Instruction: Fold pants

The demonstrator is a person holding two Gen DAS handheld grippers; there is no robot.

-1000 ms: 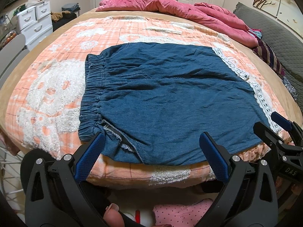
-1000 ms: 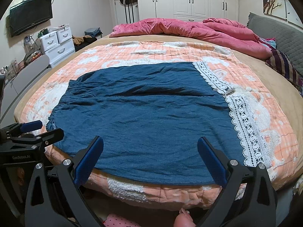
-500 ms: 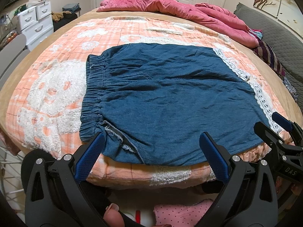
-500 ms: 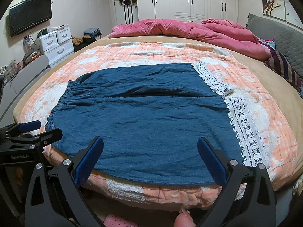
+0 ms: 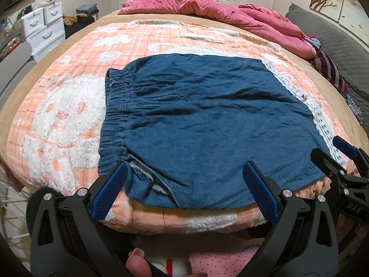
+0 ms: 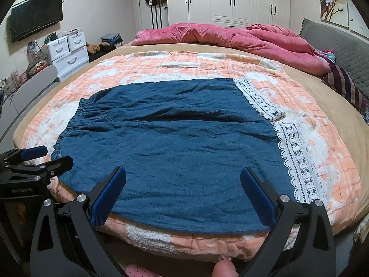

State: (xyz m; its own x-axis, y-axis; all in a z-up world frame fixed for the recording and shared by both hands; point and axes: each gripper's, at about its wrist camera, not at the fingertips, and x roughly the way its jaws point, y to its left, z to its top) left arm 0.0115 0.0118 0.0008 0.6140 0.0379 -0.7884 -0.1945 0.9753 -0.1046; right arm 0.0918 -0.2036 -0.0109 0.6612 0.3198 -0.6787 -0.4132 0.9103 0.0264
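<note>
The blue denim pants [image 5: 207, 124] lie spread flat on the peach-and-white blanket [image 5: 69, 115] that covers the bed [image 6: 322, 97], waistband [image 5: 113, 124] to the left and white lace hem [image 6: 293, 152] to the right, their near edge running along the bed's near side. The left gripper [image 5: 184, 187] hangs at that near edge by the waistband corner and the right gripper [image 6: 183, 190] by the lace end — both with their blue-padded fingers [image 6: 108, 198] spread wide and holding nothing. A rumpled pink quilt [image 6: 230, 37] is heaped at the far end of the bed, well apart from the pants.
</note>
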